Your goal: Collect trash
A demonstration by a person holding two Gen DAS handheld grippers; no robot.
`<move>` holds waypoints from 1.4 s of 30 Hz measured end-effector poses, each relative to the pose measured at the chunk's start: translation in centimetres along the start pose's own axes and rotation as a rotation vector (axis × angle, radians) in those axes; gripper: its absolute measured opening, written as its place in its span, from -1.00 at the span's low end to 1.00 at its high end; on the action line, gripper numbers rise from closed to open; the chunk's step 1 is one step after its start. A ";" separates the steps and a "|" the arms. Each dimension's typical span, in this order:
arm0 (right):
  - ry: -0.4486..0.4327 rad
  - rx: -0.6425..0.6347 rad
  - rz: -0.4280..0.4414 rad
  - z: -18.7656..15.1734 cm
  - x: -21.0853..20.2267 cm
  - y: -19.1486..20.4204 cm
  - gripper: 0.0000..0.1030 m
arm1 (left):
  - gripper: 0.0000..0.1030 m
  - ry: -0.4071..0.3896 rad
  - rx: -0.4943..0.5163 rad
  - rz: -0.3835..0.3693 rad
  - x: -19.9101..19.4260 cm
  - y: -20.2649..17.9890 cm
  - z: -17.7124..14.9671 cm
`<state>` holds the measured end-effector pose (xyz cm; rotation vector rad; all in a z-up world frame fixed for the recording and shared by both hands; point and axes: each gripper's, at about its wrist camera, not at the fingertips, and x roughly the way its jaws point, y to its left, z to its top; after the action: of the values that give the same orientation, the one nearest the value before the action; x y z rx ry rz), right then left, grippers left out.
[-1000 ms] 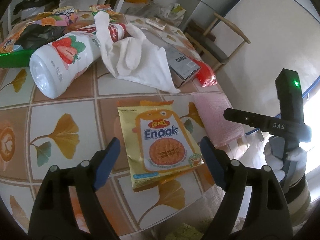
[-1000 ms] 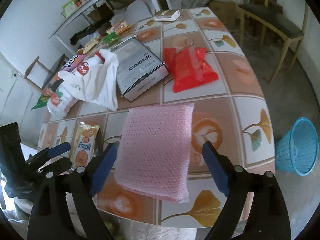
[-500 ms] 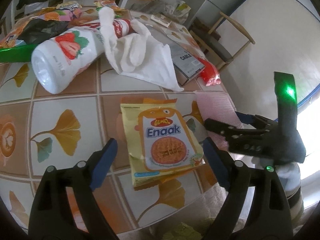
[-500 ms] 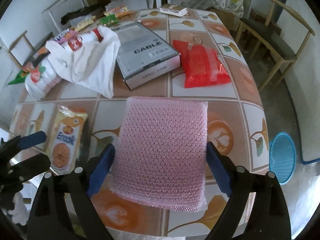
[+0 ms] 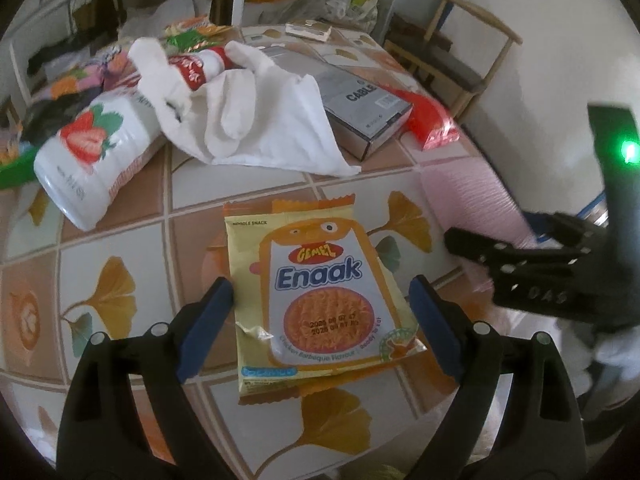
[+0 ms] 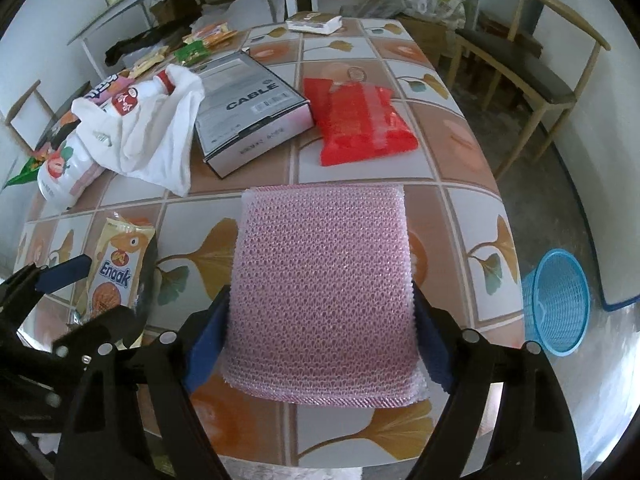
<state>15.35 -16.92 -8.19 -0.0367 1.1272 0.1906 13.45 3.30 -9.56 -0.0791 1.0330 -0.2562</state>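
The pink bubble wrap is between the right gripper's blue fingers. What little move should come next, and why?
Probably finish squeezing. The right gripper straddles the pink bubble wrap, one blue finger at each edge, and its jaws are closing. The wrap lies flat on the table, so a firm hold should come before lifting it toward the blue basket.

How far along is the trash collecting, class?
Done: nothing visible inside the blue basket. In hand: left tongs, opening, straddle the Enaak snack packet; right tongs, closing, flank the pink foam sheet. Left: red packet, white bag, strawberry bottle.
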 end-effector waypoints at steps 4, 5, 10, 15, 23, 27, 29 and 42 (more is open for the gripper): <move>-0.005 0.004 0.001 -0.1 0.0 -0.1 0.55 | 0.67 -0.009 0.100 0.085 0.6 -1.3 -0.5; -0.006 0.005 0.003 -0.1 -0.1 -0.2 0.55 | 0.67 -0.012 0.125 0.102 0.7 -1.6 -0.7; -0.011 0.015 0.015 -0.1 -0.2 -0.5 0.54 | 0.45 -0.034 0.149 0.108 0.4 -1.5 -0.9; -0.016 0.023 0.027 0.1 -0.6 -0.6 0.54 | -0.34 -0.056 0.089 0.089 -0.4 -0.1 -0.4; -0.022 0.054 0.052 0.4 -0.9 -0.8 0.53 | -0.91 -0.070 0.031 0.017 -0.9 1.7 -0.6; -0.041 0.071 0.069 0.5 -1.7 -0.9 0.53 | -0.98 -0.102 -0.020 -0.054 -1.9 2.7 -0.8; -0.064 0.085 0.085 0.7 -2.5 -1.2 0.53 | -1.00 -0.128 -0.059 -0.094 -3.0 3.5 -0.9; -0.259 0.333 0.189 -1.3 -9.8 -9.6 0.52 | -1.00 -0.213 -0.057 -0.312 -8.2 1.8 2.5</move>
<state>11.73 -27.83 -0.58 0.3818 0.8916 0.1678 11.90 6.91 -1.74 -0.3142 0.8127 -0.4916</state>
